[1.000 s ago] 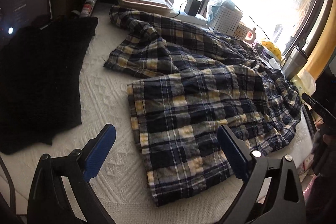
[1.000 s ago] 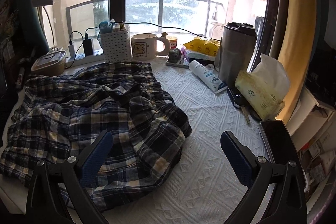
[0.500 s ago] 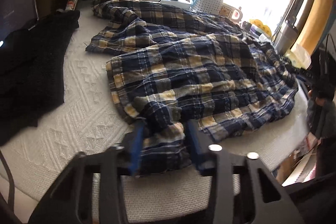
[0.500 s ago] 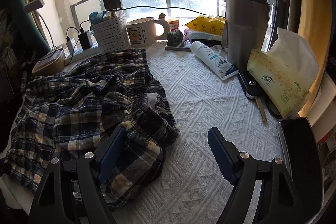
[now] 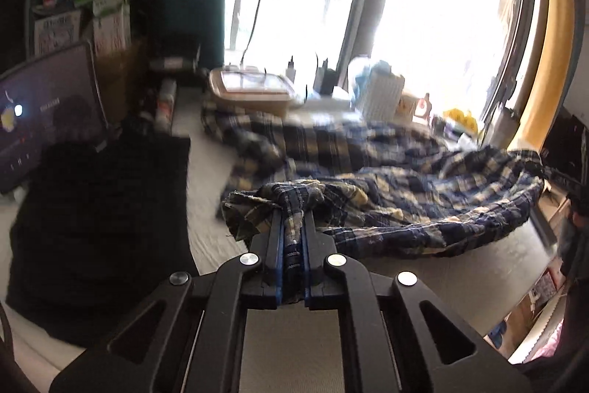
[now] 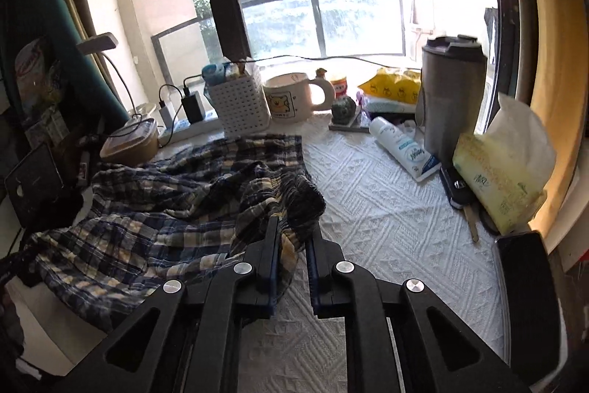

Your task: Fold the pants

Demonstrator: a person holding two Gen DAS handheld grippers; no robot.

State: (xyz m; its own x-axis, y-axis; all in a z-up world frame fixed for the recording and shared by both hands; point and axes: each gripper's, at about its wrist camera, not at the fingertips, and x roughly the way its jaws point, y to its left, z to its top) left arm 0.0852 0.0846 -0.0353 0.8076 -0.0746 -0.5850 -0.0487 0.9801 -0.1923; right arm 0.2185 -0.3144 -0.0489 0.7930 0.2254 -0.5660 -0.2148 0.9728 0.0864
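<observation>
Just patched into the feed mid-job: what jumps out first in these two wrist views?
The plaid pants sprawl across the white textured cloth, pinched at two spots: the left gripper clamps one bunched edge and the right gripper clamps the gathered waistband. Behind them, a cluttered sunlit windowsill holds a mug and a tall tumbler.

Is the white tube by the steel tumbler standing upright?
No, the tube lies on its side on the white cloth, beside the tumbler.
</observation>
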